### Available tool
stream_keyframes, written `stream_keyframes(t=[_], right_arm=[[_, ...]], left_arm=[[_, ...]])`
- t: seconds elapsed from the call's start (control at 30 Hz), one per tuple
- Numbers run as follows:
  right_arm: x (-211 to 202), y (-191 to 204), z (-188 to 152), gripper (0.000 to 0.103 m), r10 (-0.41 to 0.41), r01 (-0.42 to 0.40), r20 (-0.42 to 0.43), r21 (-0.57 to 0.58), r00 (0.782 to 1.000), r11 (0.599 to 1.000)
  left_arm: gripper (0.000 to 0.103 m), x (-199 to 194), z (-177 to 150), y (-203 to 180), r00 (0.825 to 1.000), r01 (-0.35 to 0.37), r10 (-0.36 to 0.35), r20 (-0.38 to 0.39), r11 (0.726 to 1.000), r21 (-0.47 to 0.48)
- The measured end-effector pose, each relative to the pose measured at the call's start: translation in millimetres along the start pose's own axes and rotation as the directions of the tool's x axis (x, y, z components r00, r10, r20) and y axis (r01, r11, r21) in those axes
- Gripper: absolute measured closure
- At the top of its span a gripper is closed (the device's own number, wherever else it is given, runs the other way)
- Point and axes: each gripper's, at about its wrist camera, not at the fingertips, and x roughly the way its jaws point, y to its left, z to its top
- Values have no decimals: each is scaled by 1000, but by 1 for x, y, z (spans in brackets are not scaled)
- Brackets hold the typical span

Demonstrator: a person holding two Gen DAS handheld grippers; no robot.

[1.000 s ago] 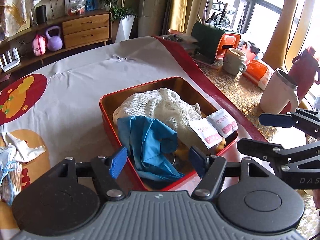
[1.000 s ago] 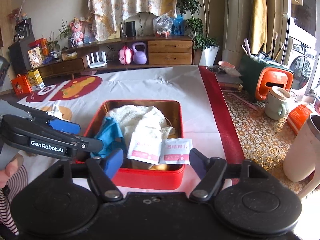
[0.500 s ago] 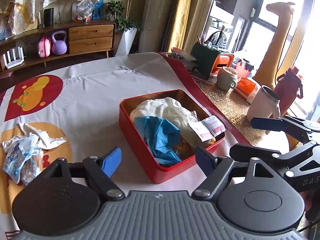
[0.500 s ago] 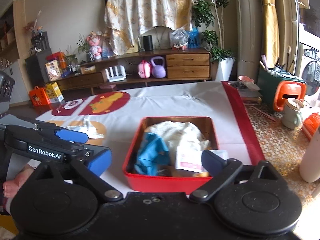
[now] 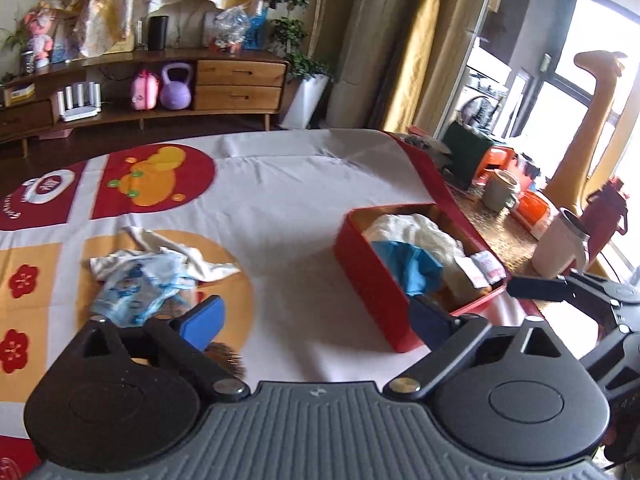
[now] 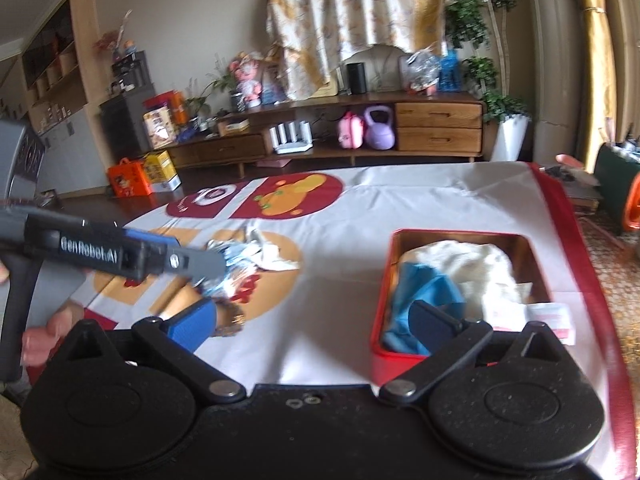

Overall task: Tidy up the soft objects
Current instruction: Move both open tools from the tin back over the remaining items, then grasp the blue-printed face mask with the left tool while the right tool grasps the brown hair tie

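Loose cloths (image 5: 148,280): heaped near my worktop's (image 5: 288,208) left edge, not yet boxed.
Red tin (image 5: 372,276): near the right edge, collecting soft items.
My left hand-held gripper (image 5: 316,318): wide open, empty, turned toward the heap.
My right hand-held gripper (image 6: 314,318): wide open, empty.

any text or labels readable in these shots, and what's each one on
"GenRobot.AI": on the side of the left gripper, seen from the right wrist view.
Red print on the white packets in the red tin: blurred, unreadable.
Lettering on the tablecloth's round badge: too small to read.
Boxes by the shelf: print unreadable.
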Motion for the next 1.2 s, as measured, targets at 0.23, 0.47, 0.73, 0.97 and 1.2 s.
stream_keyframes(t=[0.23, 0.47, 0.73, 0.97, 1.2], right_arm=[[26, 28, -5, 1, 47, -49, -55, -28, 997, 998], [54, 53, -11, 1, 81, -87, -105, -53, 991, 995], [93, 76, -16, 2, 104, -122, -171, -97, 980, 988], [128, 90, -17, 6, 100, -130, -202, -140, 974, 982], [155, 94, -19, 11, 103, -144, -230, -165, 968, 976]], left_arm=[[1, -4, 1, 47, 994, -102, 104, 32, 993, -52], [1, 12, -1, 89, 985, -171, 171, -14, 983, -60], [1, 39, -7, 112, 977, -209, 208, -49, 978, -23], [1, 70, 2, 138, 975, -215, 207, -77, 967, -135], [1, 105, 3, 154, 966, -244, 224, -126, 955, -169]])
